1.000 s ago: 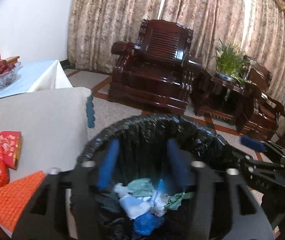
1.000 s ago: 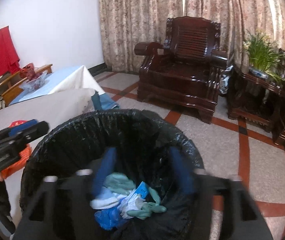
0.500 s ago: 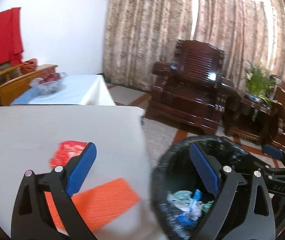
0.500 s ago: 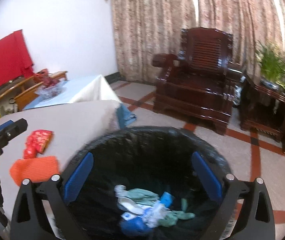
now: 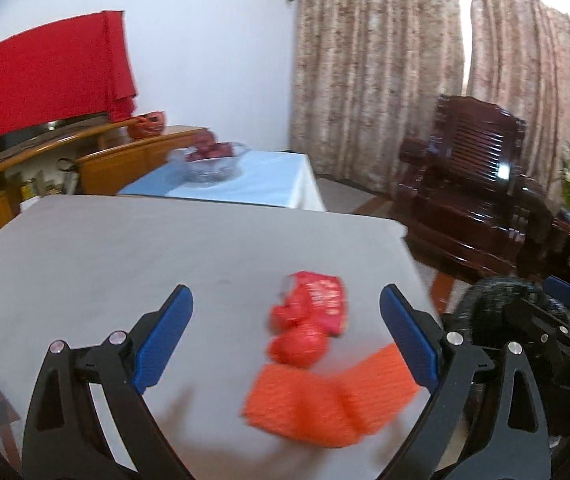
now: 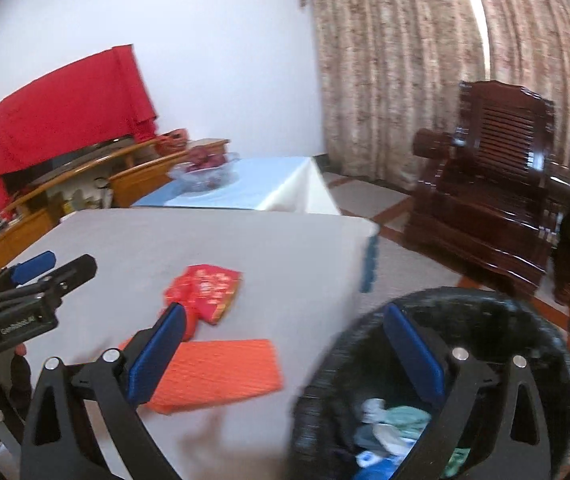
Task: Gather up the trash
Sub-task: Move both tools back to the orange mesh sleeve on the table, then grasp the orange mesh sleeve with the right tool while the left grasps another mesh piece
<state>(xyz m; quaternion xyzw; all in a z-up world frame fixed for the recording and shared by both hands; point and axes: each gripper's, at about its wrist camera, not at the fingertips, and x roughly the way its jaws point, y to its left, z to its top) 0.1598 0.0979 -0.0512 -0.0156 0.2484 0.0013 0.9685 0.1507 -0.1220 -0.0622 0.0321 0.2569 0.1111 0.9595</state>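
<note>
The left gripper hangs over the table with its blue-padded fingers spread wide and nothing between the pads. Framed in that gap, on the grey cloth, lies a red packet with a round red piece touching its near end. Just nearer than the packet lies a flat orange mesh piece, blurred in this view, its far edge meeting the round red piece.

The right gripper is likewise spread wide and empty. Its left pad is seen in front of the orange mesh piece, while its right pad stands over the mouth of the trash bin, which is lined with a black bag and stands on the floor just beside the table's corner, on the side away from the red packet. Inside the bin lies crumpled trash in white, pale green and blue.

Beyond the red packet, past the table's far edge, a second table with a pale blue cloth carries a glass bowl of dark red fruit. Further off from the packet, a red cloth drapes over something on a wooden cabinet. On the bin side of the packet, a dark carved armchair stands before patterned curtains.
</note>
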